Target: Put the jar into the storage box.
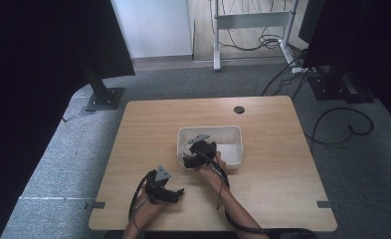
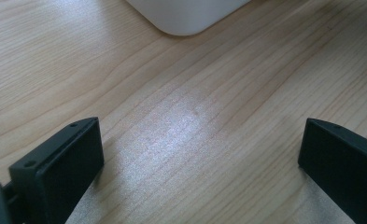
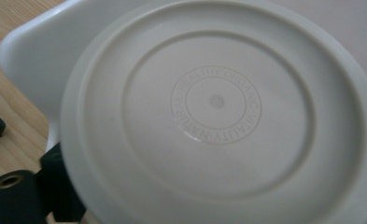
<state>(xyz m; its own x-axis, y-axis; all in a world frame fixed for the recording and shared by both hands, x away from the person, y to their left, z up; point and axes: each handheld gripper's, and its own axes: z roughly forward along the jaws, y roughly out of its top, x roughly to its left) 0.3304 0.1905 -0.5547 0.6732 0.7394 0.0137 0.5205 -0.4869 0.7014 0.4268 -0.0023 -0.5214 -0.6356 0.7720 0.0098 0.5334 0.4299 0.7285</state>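
Wood-grain table (image 1: 262, 189) carries a white bin (image 1: 234, 149) near its middle, a little toward the far edge. Over the bin's near left corner the right gripper (image 1: 195, 155) holds a round white lid (image 3: 218, 121); the right gripper view shows the lid's underside with raised rings and embossed lettering, its rim down between the jaws, so the jaws appear pinched on that rim. I judge the lid light, stiff, smooth plastic, likely to slip or pivot if held at one spot; the thick rim is the sensible place to grasp. Near the front edge, left of the bin, the left gripper (image 1: 169, 193) rests with jaws spread wide over bare wood.
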